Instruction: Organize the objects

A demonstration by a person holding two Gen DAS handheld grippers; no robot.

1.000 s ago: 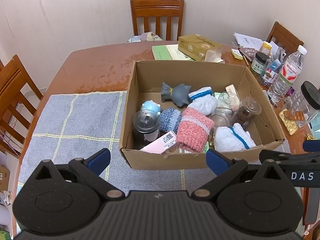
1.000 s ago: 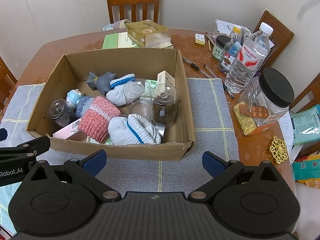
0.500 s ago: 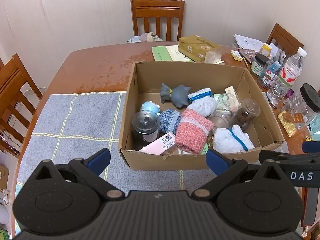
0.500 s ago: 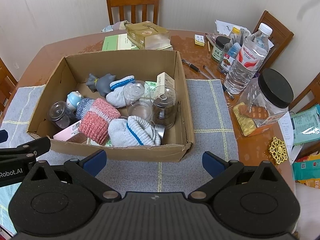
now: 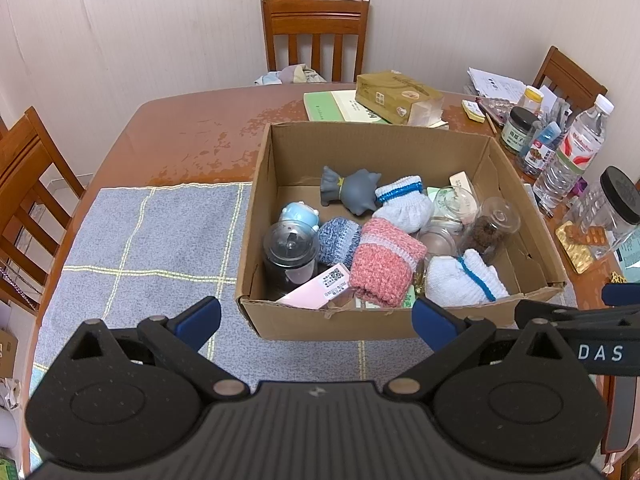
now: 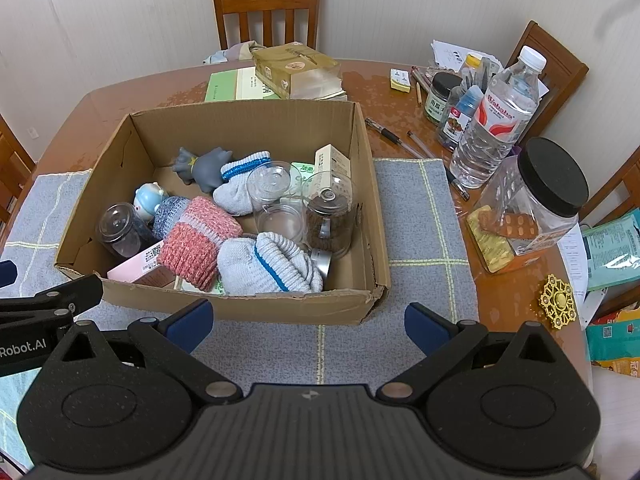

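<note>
1. Cardboard box (image 5: 384,322) of mixed household items sits on a grey checked mat (image 5: 152,240) atop a brown wooden table (image 5: 192,136), just ahead of two hand-held grippers.
2. Left gripper (image 5: 316,320) hovers spread wide and empty before the box's near wall; right gripper (image 6: 308,322) likewise gapes, holding nothing, near the box's torn front corner.
3. Nearest the fingers inside the box: a pink carton (image 5: 320,288), a pink knitted sock (image 5: 384,264) and a white sock with a blue stripe (image 5: 460,280).
4. Beyond them lie a dark lidded jar (image 5: 290,256), a blue-grey knitted sock (image 5: 338,240), a small blue figurine (image 5: 298,216), a grey toy cat (image 5: 352,192), another white sock (image 5: 404,204) and clear glass jars (image 6: 276,200), one holding brown contents (image 6: 330,220).
5. Right of the box stand a water bottle (image 6: 496,120) and a black-lidded plastic jar (image 6: 536,200); a gold ornament (image 6: 557,301) lies on the bare table.
6. Behind the box rest a green book (image 5: 336,106) and a tan package (image 5: 396,96), before a wooden chair (image 5: 316,36).
</note>
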